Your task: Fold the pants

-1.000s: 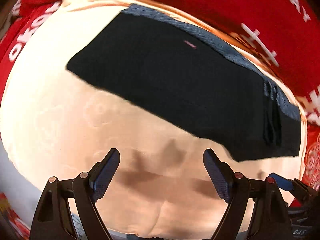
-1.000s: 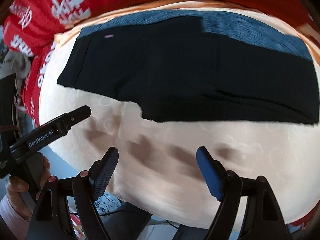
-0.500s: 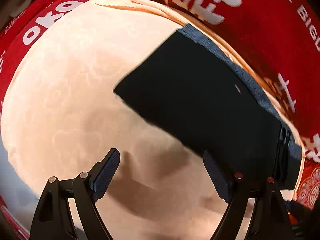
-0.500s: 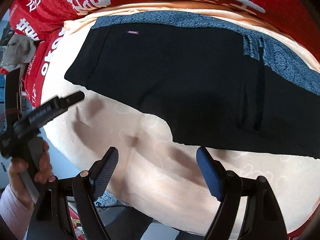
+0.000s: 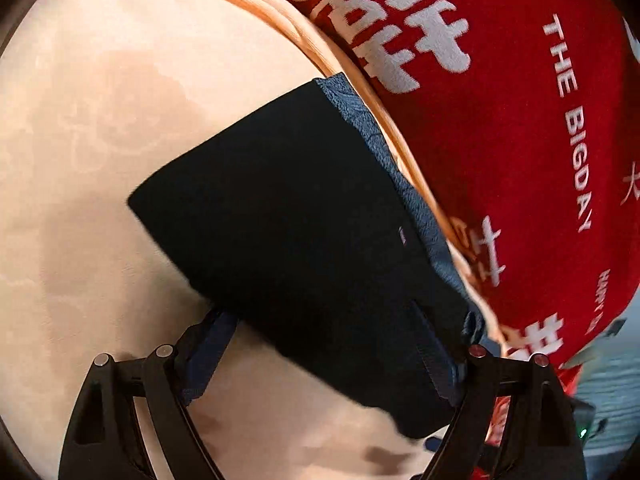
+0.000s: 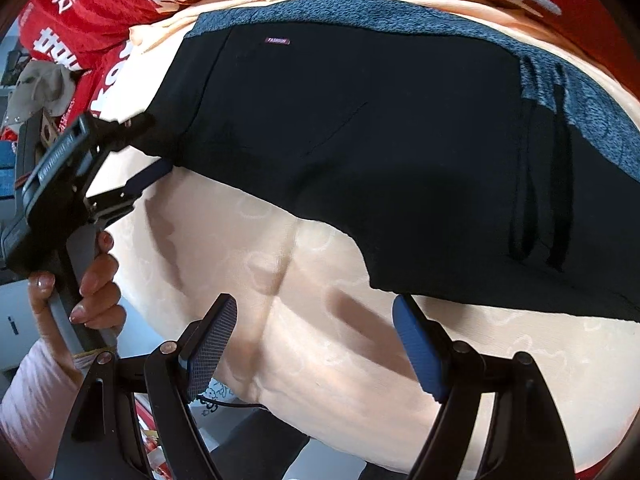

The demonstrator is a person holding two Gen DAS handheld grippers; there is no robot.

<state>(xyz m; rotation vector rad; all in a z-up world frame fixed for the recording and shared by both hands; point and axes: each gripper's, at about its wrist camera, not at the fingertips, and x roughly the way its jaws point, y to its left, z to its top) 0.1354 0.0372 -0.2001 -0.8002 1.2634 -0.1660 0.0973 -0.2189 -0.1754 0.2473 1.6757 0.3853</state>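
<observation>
Black pants [image 6: 360,140] with a blue-grey fleece lining lie spread on a peach cloth [image 6: 320,340]. They also fill the middle of the left wrist view [image 5: 304,240]. My left gripper [image 5: 320,364] is open, its fingers straddling the near edge of the pants at one end. From the right wrist view the left gripper [image 6: 154,146] sits at the left end of the pants, one finger above and one below the edge. My right gripper [image 6: 314,344] is open and empty, just short of the pants' near hem.
A red blanket [image 5: 500,100] with white lettering lies behind the pants along the far edge. The peach cloth [image 5: 100,140] extends to the left. The table's near edge drops off below the right gripper, with clutter [image 6: 40,84] at the far left.
My left gripper has moved forward and right onto the end of the pants, its fingers now around the edge. My right gripper has moved closer to the near hem.
</observation>
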